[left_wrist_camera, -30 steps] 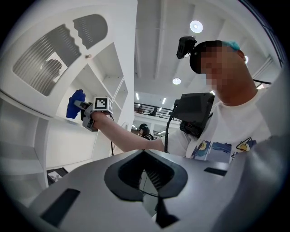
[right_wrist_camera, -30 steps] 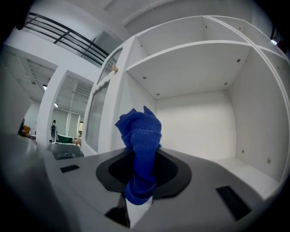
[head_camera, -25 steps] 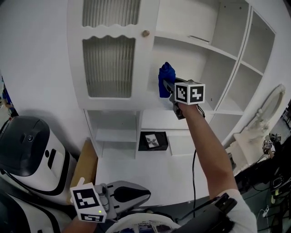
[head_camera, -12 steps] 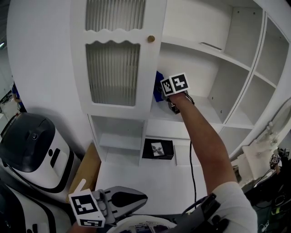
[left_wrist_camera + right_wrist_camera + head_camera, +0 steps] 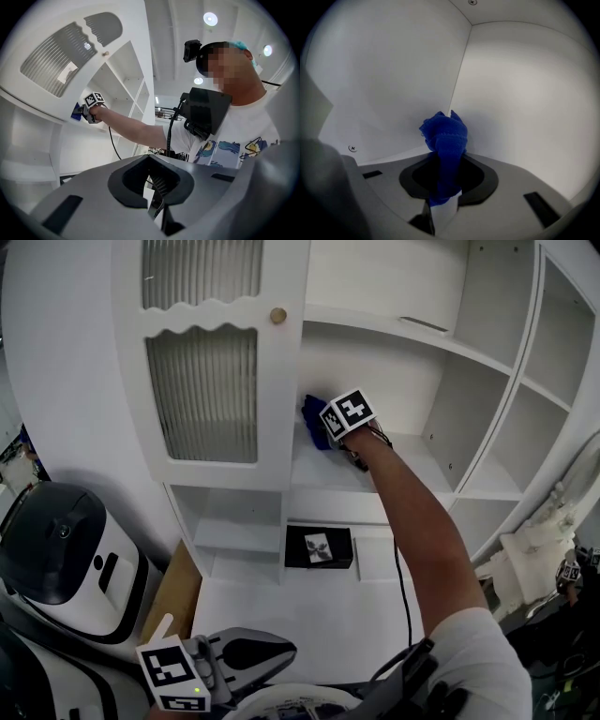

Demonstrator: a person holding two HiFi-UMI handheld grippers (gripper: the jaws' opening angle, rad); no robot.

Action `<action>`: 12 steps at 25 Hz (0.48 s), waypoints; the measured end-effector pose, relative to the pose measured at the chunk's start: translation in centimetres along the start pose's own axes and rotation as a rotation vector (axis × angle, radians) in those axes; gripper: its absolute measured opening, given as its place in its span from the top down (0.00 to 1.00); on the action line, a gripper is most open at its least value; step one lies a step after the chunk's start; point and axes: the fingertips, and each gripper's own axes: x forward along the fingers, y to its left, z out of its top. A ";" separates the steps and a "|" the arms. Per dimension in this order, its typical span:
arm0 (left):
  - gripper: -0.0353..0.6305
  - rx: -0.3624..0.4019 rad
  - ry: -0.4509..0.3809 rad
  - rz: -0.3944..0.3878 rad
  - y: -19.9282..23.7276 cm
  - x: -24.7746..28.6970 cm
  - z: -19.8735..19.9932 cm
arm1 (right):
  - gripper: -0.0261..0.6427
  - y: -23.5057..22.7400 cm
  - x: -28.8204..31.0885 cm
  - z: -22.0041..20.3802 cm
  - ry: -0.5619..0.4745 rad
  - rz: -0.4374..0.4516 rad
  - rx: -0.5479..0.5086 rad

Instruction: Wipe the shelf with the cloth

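A bunched blue cloth (image 5: 313,417) is clamped in my right gripper (image 5: 325,431), which is shut on it inside the white shelf (image 5: 330,472) compartment, just right of the cabinet door. In the right gripper view the cloth (image 5: 444,135) sticks up from between the jaws of the gripper (image 5: 443,202), close to the compartment's back corner (image 5: 459,79); whether it touches a wall is unclear. My left gripper (image 5: 281,651) hangs low at the bottom left, far from the shelf, shut with nothing in it (image 5: 153,190).
A door with ribbed glass (image 5: 201,390) and a round knob (image 5: 277,315) stands left of the compartment. A black box (image 5: 319,547) sits on a lower shelf. A white and black machine (image 5: 66,559) and a brown board (image 5: 174,585) are at the lower left.
My right gripper has carried the cloth left and deeper into the shelf compartment, towards the door side. The left gripper has stayed low and shut.
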 end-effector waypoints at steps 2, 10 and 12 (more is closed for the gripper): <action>0.93 0.002 0.004 -0.008 0.0 0.5 0.0 | 0.80 -1.2 -0.5 -0.9 0.016 -0.015 -0.001; 0.93 0.006 0.017 -0.060 -0.1 2.5 -0.1 | 0.80 -8.1 -3.6 -5.9 0.094 -0.134 0.014; 0.93 0.004 0.015 -0.069 -0.1 2.9 -0.1 | 0.80 -10.0 -4.6 -7.3 0.122 -0.177 0.011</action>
